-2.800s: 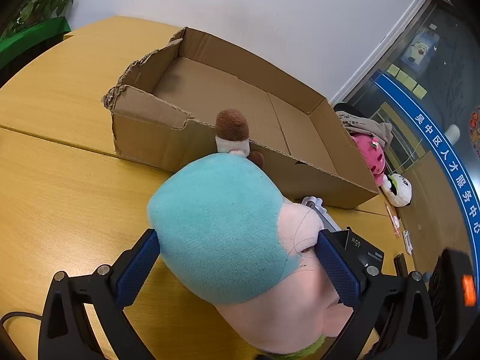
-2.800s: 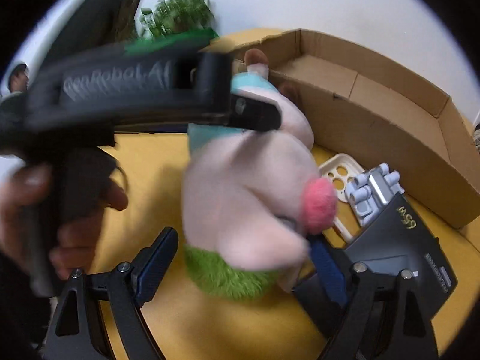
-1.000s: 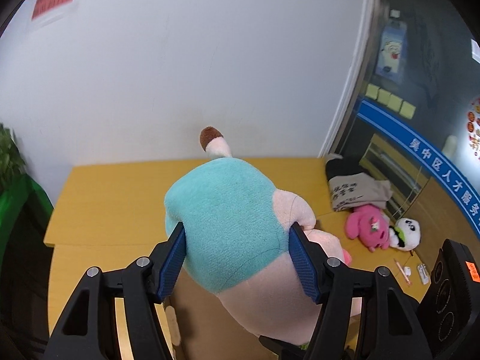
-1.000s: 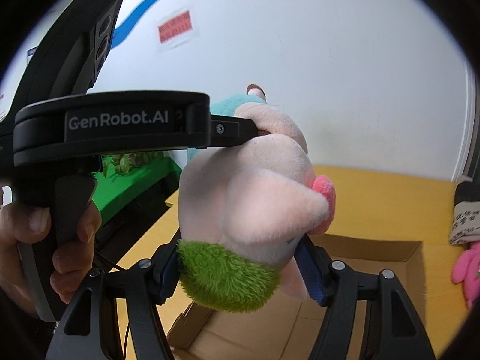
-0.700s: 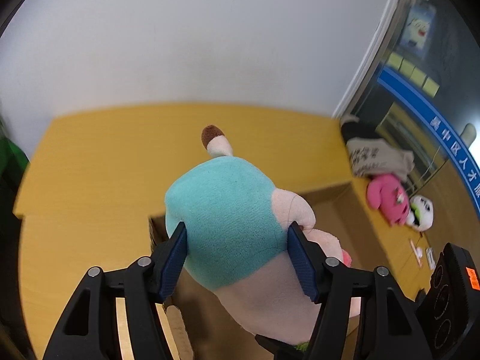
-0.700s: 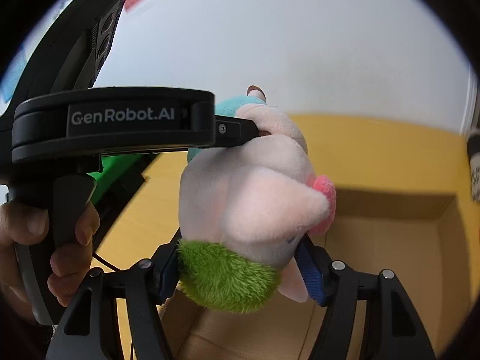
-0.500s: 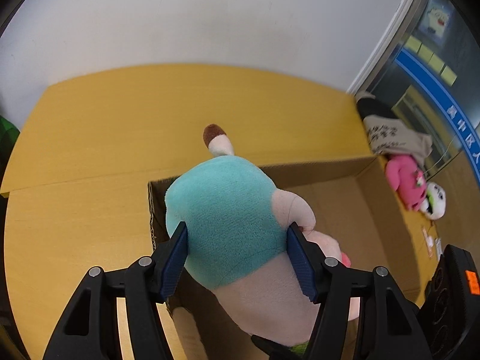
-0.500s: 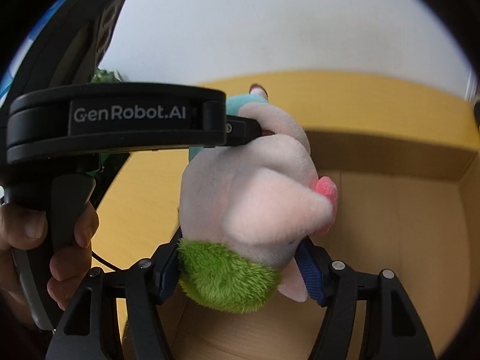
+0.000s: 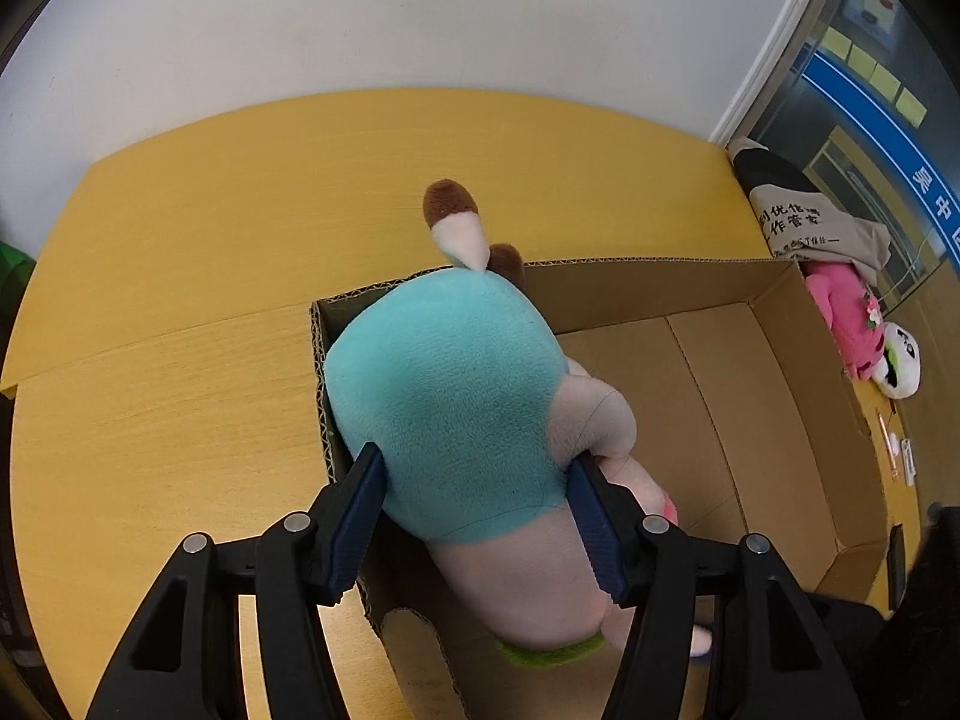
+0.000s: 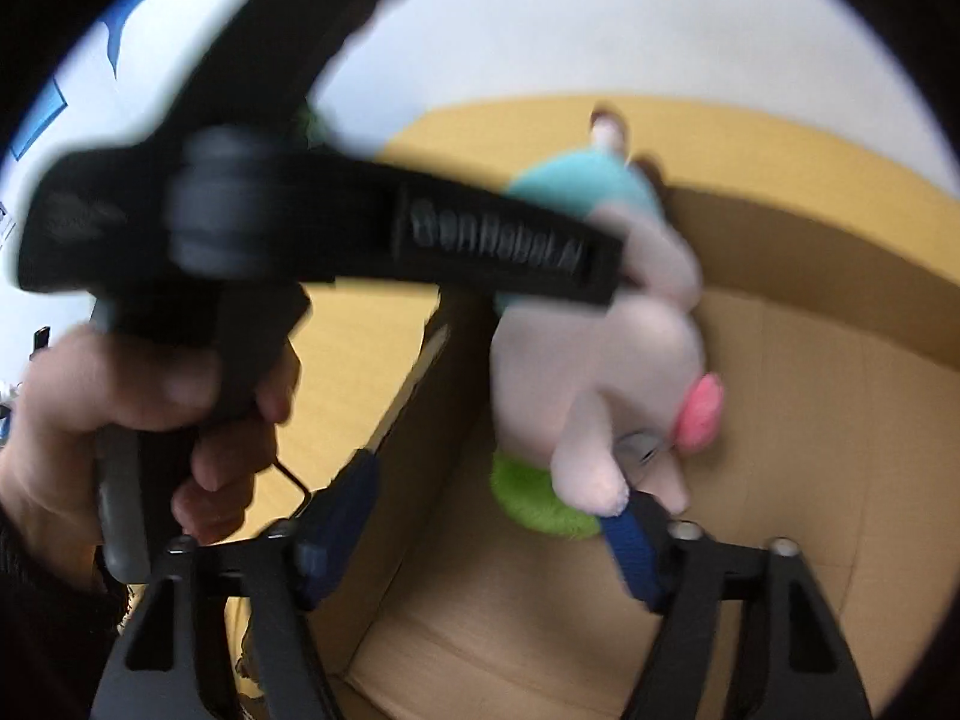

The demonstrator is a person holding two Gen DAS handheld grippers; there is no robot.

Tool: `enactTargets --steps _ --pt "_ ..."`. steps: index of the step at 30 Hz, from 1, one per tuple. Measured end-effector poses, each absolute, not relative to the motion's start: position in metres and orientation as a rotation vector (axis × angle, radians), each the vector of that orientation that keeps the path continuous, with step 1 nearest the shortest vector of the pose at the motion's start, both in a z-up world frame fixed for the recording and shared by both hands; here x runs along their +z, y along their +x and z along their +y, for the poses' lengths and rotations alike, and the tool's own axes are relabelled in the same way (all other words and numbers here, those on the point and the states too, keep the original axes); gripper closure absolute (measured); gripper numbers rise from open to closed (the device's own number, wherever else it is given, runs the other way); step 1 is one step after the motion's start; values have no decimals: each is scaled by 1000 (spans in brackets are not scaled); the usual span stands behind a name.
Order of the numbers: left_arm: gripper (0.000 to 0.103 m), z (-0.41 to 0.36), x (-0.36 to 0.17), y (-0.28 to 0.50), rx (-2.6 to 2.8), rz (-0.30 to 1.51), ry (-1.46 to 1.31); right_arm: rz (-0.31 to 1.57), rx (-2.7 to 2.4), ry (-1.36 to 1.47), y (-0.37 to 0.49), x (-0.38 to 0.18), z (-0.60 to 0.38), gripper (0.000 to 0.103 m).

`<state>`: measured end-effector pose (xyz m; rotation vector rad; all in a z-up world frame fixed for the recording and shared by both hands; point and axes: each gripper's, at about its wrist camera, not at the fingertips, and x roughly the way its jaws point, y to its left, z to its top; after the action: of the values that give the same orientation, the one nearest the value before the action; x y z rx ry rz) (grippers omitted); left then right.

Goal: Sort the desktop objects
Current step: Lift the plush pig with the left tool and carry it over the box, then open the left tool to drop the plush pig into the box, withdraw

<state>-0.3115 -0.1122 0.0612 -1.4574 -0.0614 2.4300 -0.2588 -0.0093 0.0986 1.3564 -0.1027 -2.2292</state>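
A plush toy (image 9: 456, 408) with a teal back, pale pink body and green tuft hangs over the left end of an open cardboard box (image 9: 774, 384). My left gripper (image 9: 474, 516) is shut on the plush toy's teal back, blue pads pressing both sides. In the right wrist view the plush toy (image 10: 624, 360) is blurred; my right gripper (image 10: 492, 516) is open wide and has drawn back, its right pad still near the toy's pink leg. The left gripper's black body (image 10: 372, 240) and the hand holding it cross that view.
The yellow wooden table (image 9: 180, 312) surrounds the box. A pink plush (image 9: 846, 324), a panda plush (image 9: 900, 360) and a folded printed cloth (image 9: 804, 222) lie at the far right. A white wall stands behind the table.
Both grippers lowered the plush toy toward the box's left end. My right gripper has opened and let go of the toy; the left gripper keeps its grip.
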Motion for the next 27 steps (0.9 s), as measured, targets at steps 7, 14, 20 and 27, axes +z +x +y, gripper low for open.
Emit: enactTargets --steps 7,14,20,27 --pt "31 -113 62 -314 2429 -97 -1461 -177 -2324 1432 -293 101 28 23" --pt "39 -108 65 -316 2456 -108 -1432 -93 -2218 1499 -300 70 12 54" --pt "60 -99 73 -312 2412 -68 -1432 -188 -2091 1482 -288 91 2 88" --pt "36 -100 71 -308 2476 -6 -1482 -219 -2072 1527 -293 87 11 43"
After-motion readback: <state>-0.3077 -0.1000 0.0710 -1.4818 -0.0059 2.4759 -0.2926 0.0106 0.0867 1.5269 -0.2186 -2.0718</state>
